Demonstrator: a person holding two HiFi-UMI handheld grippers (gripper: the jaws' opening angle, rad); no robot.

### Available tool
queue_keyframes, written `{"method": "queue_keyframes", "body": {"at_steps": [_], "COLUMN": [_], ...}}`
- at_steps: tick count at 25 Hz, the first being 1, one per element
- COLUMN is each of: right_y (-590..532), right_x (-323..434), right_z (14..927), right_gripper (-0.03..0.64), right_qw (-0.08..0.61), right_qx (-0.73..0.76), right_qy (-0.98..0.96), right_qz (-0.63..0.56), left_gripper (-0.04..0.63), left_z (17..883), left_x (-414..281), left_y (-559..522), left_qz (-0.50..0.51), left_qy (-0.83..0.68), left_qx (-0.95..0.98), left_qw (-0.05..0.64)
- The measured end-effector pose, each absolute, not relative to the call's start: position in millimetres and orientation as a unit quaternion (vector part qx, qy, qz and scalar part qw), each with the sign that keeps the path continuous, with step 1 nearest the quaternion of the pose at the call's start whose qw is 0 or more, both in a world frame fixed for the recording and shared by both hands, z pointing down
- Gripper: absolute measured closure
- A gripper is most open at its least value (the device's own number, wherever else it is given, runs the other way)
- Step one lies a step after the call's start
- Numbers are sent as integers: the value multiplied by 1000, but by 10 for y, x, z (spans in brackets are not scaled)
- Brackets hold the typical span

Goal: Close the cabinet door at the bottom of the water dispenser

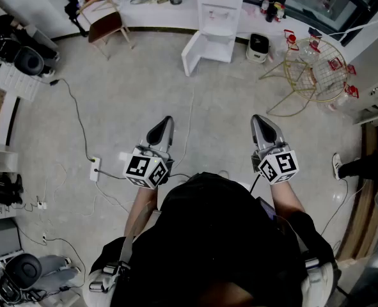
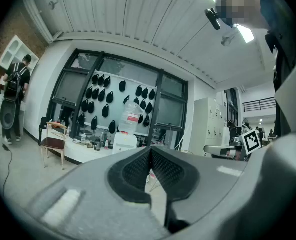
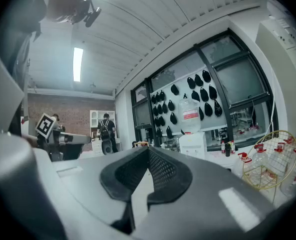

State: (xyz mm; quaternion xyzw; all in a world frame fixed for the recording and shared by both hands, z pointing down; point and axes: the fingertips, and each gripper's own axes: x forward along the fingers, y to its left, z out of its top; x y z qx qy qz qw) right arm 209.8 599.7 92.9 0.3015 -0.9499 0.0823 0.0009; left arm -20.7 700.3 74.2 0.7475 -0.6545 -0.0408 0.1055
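Standing at twelve o'clock in the head view, against a long white counter point(image 1: 151, 10) on the far wall, the white water dispenser point(image 1: 219, 11) has its bottom cabinet door point(image 1: 192, 51) swung open. The door hangs from the cabinet's left edge and angles out over the floor toward seven o'clock. Both grippers are well apart from it, with bare grey floor point(image 1: 144, 94) between.

The left gripper point(image 1: 167, 119) sits at about eleven o'clock from the person's body and the right gripper point(image 1: 257, 118) at about one o'clock. Both are held level and aimed toward the dispenser. In the left gripper view, the left gripper point(image 2: 150, 152) has its ribbed black pads pressed together with nothing between them. The dispenser point(image 2: 123, 142), topped by a clear water bottle point(image 2: 132, 115), shows just above the jaw tips at eleven o'clock. In the right gripper view, the right gripper point(image 3: 148, 152) is likewise closed and empty. There the dispenser point(image 3: 193, 145) stands at two o'clock from the tips.

Around the dispenser in the head view, a small white appliance point(image 1: 259, 47) sits just beside it at three o'clock. A gold wire chair point(image 1: 311, 74) stands farther out the same way. A wooden chair point(image 1: 105, 22) is at nine o'clock. A white power strip point(image 1: 94, 169) with trailing cables lies on the floor near the left gripper at nine o'clock. A person with a backpack point(image 2: 12, 96) stands at the left edge of the left gripper view.
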Motion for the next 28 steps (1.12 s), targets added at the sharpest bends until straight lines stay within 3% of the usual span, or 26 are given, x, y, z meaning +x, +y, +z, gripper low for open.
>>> {"method": "queue_keyframes", "body": {"at_steps": [20,21,23,27,28], "right_y": [5957,5961,5962,5947,5946], "right_x": [2254,2267,2311,2476,2524], "right_z": [902,887,871,854,841], "right_gripper": [601,574,467,244,199], "right_qw": [-18,-20,-21,-26,-30], "right_qx": [295,293,292,301,304], "right_qy": [-953,-953,-954,-952,-951], "right_qz": [71,67,61,52,52], "left_gripper": [586,542,460,221,194], "left_z": [763,765,765,764,767], "left_x": [25,55,116,222,249], "left_y": [6856,6836,6792,6712,6698], "left_qz": [-31,-28,-22,-21,-21], "left_qy": [-650,-649,-650,-669,-674], "left_qx": [752,753,752,736,732], "left_qw": [106,105,102,97,98]}}
